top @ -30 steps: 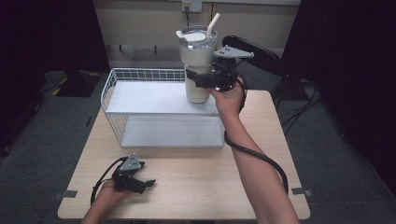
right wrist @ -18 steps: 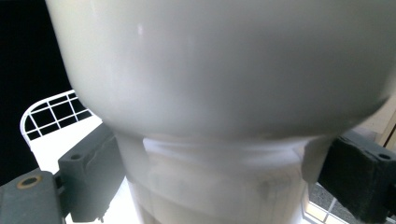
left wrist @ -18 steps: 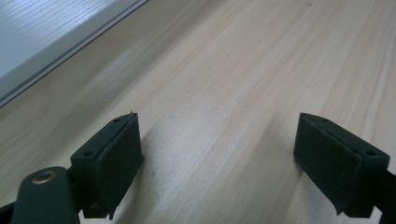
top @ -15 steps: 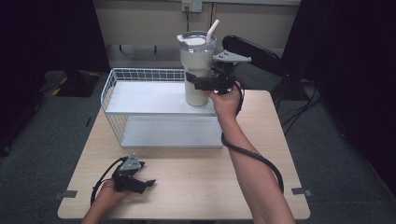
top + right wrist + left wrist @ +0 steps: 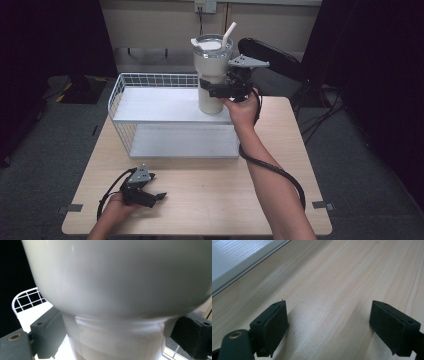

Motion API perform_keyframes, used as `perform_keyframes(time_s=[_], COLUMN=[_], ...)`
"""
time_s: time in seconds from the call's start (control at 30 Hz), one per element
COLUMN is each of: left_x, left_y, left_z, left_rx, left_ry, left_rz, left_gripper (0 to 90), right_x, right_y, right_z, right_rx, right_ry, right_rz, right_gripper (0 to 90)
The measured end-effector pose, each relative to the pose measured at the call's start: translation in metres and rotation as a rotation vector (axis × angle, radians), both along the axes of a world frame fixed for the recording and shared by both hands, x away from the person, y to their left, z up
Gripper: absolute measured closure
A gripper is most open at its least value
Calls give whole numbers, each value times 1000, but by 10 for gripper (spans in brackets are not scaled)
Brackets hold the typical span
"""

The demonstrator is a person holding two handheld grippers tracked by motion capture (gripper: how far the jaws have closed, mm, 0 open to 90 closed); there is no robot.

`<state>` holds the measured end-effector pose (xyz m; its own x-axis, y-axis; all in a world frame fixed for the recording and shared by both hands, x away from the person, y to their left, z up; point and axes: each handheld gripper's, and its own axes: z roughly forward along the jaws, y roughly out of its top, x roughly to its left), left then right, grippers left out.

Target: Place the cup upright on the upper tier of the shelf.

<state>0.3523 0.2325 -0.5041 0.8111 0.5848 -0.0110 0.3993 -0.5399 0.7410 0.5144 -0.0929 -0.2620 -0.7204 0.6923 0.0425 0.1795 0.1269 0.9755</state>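
- High view: the right hand-held gripper (image 5: pixel 216 91), upper centre, is clamping the upright tumbler (image 5: pixel 212 75) over the wire shelf (image 5: pixel 150 102); the left hand-held gripper (image 5: pixel 159 196) is resting lower left on the bench (image 5: pixel 225 195).
- Left gripper view: jaws are standing wide, holding nothing.
- Right gripper view: jaws are pressing the tumbler's narrow waist.

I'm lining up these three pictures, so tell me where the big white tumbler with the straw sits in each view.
High view: tumbler at top centre, above the wire shelf rack, right claw clamped on its narrow lower body.
Left gripper view: not in it.
Right gripper view: tumbler across the upper and middle frame, narrow section between the jaws.
Shared landmark: the white rack, high view and right gripper view.
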Motion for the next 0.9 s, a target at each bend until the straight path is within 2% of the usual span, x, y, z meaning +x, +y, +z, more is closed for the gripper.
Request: perform_keyframes(time_s=[0.3,0.9], left_x=[0,0], left_y=[0,0], left_z=[0,0], left_rx=[0,0], left_ry=[0,0], left_rz=[0,0], left_gripper=[148,148], right_x=[-5,-8], right_y=[-2,-1], right_z=[-1,-2], right_rx=[-26,-40], right_ry=[-19,-5], right_rz=[9,-7], right_gripper=[89,85])
